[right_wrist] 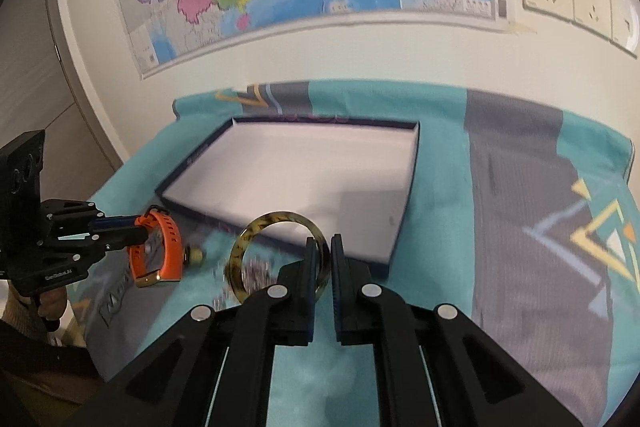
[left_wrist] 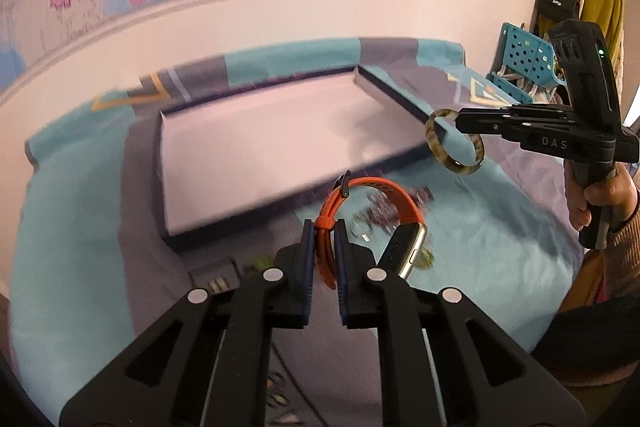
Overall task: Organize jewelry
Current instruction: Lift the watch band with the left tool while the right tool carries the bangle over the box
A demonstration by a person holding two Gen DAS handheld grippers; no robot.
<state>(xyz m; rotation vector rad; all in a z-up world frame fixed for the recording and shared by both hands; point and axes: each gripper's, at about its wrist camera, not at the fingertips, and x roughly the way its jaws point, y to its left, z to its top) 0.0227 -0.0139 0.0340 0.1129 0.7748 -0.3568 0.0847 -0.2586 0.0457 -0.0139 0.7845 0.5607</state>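
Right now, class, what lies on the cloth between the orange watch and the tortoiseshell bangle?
In the right wrist view, a small blurred purple heap lies on the cloth between the orange watch and the tortoiseshell bangle, plus a small yellowish piece.

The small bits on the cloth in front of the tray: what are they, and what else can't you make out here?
- Dark pile, left wrist view: motion blur; kind unclear.
- Small greenish piece, right wrist view: blurred, too small to name.
- Orange watch face: turned away and partly hidden by the left gripper.
- Tray floor: washed out pale.
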